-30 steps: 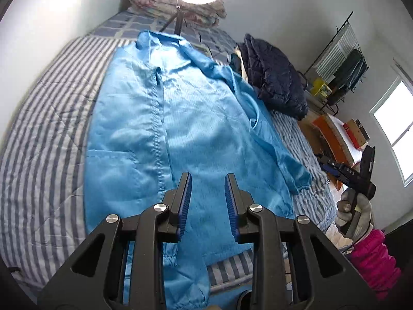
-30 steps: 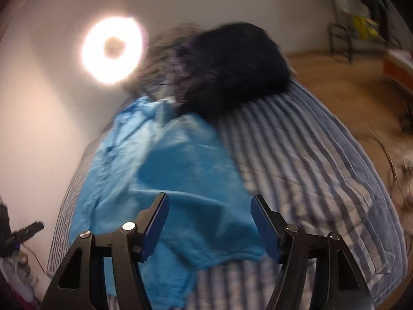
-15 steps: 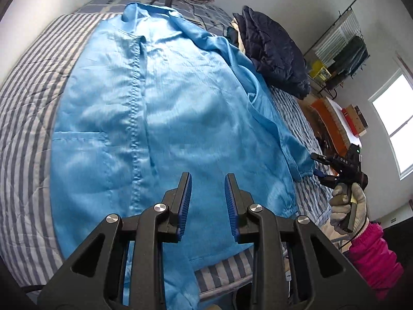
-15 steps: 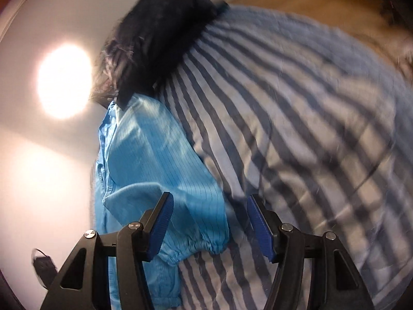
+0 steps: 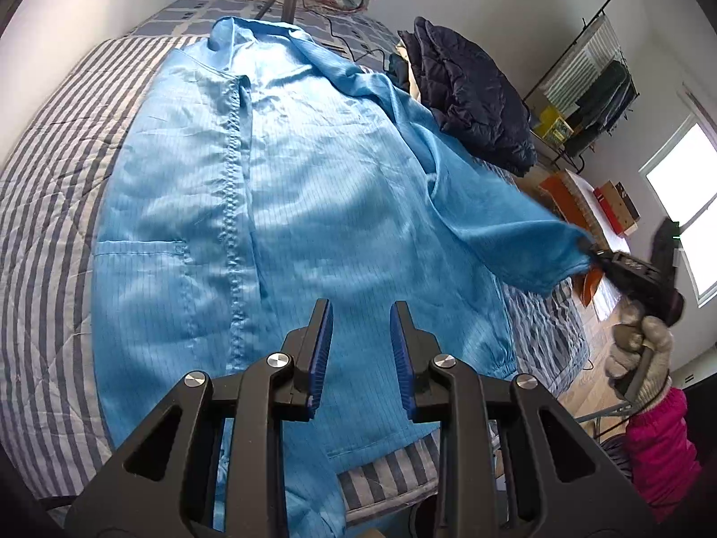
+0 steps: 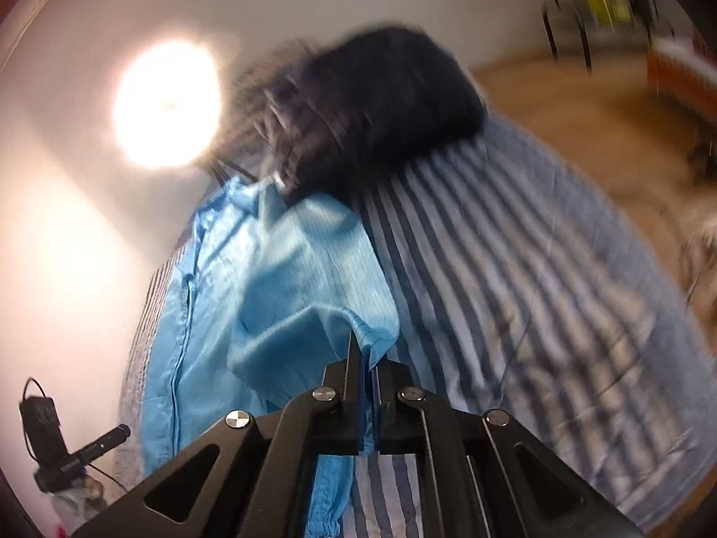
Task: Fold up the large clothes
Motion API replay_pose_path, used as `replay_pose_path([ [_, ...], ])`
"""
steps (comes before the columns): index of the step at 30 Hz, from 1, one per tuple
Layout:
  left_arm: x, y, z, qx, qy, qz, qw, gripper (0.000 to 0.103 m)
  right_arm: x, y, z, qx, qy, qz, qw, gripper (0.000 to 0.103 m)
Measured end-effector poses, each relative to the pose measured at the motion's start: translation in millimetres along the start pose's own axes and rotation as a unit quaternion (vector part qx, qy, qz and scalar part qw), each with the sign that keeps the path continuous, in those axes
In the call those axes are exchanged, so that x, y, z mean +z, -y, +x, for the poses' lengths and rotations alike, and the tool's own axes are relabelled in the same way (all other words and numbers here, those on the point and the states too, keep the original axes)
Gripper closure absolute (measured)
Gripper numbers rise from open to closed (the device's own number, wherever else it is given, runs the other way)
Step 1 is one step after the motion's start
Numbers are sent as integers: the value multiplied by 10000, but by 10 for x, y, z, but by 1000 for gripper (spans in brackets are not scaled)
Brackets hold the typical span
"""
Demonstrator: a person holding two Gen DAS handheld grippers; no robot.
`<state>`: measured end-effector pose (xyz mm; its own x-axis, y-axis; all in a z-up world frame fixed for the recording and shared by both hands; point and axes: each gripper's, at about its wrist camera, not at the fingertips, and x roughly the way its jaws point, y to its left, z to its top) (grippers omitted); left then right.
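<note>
A large light-blue coat (image 5: pixel 313 206) lies spread face-up across the striped bed (image 5: pixel 49 170), filling the middle of the left wrist view, its collar toward the top of the frame and its hem at the bottom. The right claw (image 6: pixel 367 358), seen low in the centre of its own view, has just been closing and now pinches the cuff of the sleeve (image 5: pixel 506 233), which stretches taut toward the right edge of the left wrist view. The left claw (image 5: pixel 360 336) hangs over the lower part of the coat with its jaws at a narrow gap and nothing between them. The fabric looks thin, light and limp with a slight sheen, so it will probably drape and slide rather than hold a crease. Seams, cuffs and hem corners seem the firmest places to grip.
</note>
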<state>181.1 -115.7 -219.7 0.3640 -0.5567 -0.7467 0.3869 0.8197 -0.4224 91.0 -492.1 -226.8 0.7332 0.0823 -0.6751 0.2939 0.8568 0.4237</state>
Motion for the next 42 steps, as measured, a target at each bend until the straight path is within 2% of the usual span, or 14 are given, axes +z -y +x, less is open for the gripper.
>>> replay_pose_path([
  [3, 6, -40, -60, 4, 67, -63, 10000, 78, -1, -366, -251, -348, 483, -856, 9946, 103],
  [6, 20, -86, -118, 14, 142, -128, 9998, 78, -67, -791, -342, -348, 712, -1647, 9831, 103],
  [8, 29, -117, -142, 24, 175, -181, 9997, 78, -173, -1053, -314, -258, 703, -2108, 9747, 103],
  [13, 63, -203, -210, 24, 272, -359, 9990, 78, -545, -1629, -72, 24, 382, -3063, 9512, 103],
  [20, 135, -365, -263, 24, 400, -685, 9968, 78, -1259, -2341, 235, 498, -149, -4427, 8952, 103],
  [26, 188, -456, -211, 117, 388, -839, 9957, 78, -1882, -2569, 503, 869, -856, -5161, 8478, 103],
  [29, 195, -457, -123, 99, 269, -824, 9962, 78, -2065, -2540, 613, 1026, -1287, -5259, 8345, 103],
  [32, 165, -430, 22, -53, 38, -847, 9964, 77, -2214, -2489, 616, 1053, -1522, -5461, 8170, 103],
  [33, 154, -416, 64, -110, -45, -857, 9963, 75, -2226, -2461, 597, 1105, -1600, -5429, 8170, 103],
  [34, 145, -396, 96, -190, -110, -866, 9960, 67, -2213, -2444, 577, 1150, -1651, -5371, 8192, 98],
  [35, 137, -374, 120, -261, -143, -869, 9958, 64, -2192, -2415, 542, 1166, -1641, -5309, 8232, 82],
  [37, 122, -323, 161, -384, -215, -834, 9955, 61, -2117, -2350, 439, 1258, -1601, -5185, 8305, 65],
  [39, 107, -272, 205, -439, -303, -785, 9955, 61, -1978, -2252, 284, 1560, -1595, -4887, 8435, 61],
  [42, 43, -195, 275, -360, -411, -680, 9962, 61, -1707, -2086, 112, 1793, -1491, -4446, 8648, 54],
])
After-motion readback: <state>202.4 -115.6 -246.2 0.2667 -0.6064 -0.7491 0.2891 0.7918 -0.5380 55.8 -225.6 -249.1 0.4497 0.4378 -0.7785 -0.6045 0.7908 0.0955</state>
